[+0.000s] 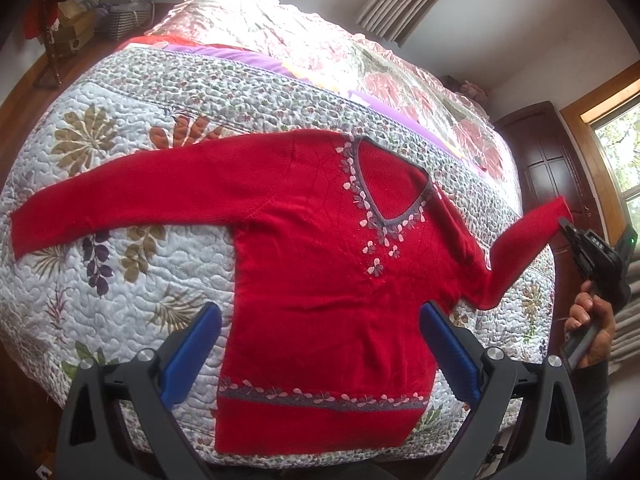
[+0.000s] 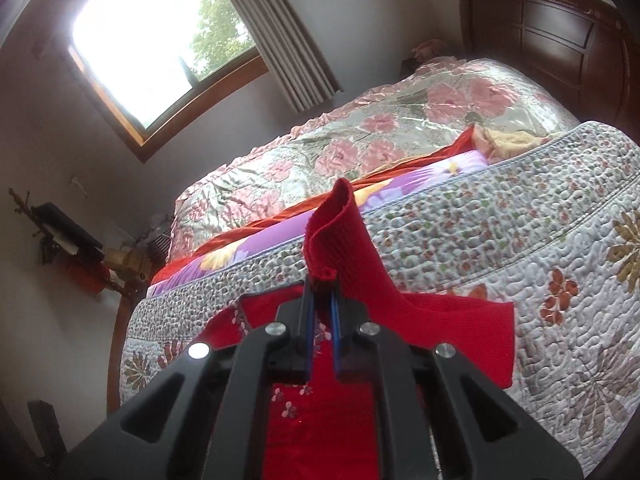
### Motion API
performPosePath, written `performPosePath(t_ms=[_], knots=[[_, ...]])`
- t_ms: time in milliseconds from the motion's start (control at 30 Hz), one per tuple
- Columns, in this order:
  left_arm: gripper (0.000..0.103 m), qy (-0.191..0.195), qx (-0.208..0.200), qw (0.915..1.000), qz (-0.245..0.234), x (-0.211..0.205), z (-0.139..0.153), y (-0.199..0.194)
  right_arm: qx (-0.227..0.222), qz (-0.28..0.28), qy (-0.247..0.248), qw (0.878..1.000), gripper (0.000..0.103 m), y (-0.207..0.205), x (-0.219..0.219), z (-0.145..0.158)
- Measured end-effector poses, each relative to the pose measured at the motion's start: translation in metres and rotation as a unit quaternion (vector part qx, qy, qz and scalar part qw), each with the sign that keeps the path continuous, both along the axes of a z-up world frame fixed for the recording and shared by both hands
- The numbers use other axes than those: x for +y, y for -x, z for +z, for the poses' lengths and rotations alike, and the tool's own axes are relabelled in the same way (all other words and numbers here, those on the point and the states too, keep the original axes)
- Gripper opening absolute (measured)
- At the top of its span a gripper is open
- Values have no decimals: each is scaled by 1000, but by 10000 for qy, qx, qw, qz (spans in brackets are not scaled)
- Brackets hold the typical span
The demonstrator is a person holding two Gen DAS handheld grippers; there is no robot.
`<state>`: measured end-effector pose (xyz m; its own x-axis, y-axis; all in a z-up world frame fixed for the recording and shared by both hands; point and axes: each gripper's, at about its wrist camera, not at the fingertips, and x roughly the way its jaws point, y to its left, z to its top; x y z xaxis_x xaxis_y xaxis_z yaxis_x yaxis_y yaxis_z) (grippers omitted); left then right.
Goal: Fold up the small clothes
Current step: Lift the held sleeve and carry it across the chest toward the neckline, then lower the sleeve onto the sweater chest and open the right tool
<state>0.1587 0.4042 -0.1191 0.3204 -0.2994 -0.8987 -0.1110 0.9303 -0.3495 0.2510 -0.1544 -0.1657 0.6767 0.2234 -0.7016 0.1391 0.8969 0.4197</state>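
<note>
Our left gripper is hovering wide open over the red knitted sweater's hem; our right gripper is pinching its raised sleeve cuff at the frame's right.

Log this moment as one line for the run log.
stage: first sleeve fold | right tool: shut on sleeve cuff, lifted | left tool: open over red sweater | quilt

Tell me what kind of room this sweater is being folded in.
Most likely a bedroom in a home. The red sweater lies on a bed covered with a floral quilt, a dark wooden headboard stands at the bed's end, and a curtained window is beside it.
</note>
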Motion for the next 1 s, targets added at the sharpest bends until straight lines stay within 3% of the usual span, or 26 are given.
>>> performPosePath(t_ms=[200,433,667,800,900,1000], knots=[[99,29,72,9999,-153,13,-20,-19,370,510,215,9978,5,-26,75,-40],[99,150,185,9994,-270,18,-50,-42,1125,1141,883,9831,5,-42,151,-131],[99,804,361,9956,-318,5,-91,-77,1794,1486,1567,9598,5,-42,201,-217],[99,1729,475,9834,-277,-5,-114,-105,1864,1685,1702,9528,18,-31,213,-228],[99,2577,763,9629,-256,-20,-139,-131,1866,1706,1553,9550,25,-11,205,-218],[99,3044,1134,9453,-315,-42,-172,-157,1963,1577,1304,9590,28,21,185,-206]])
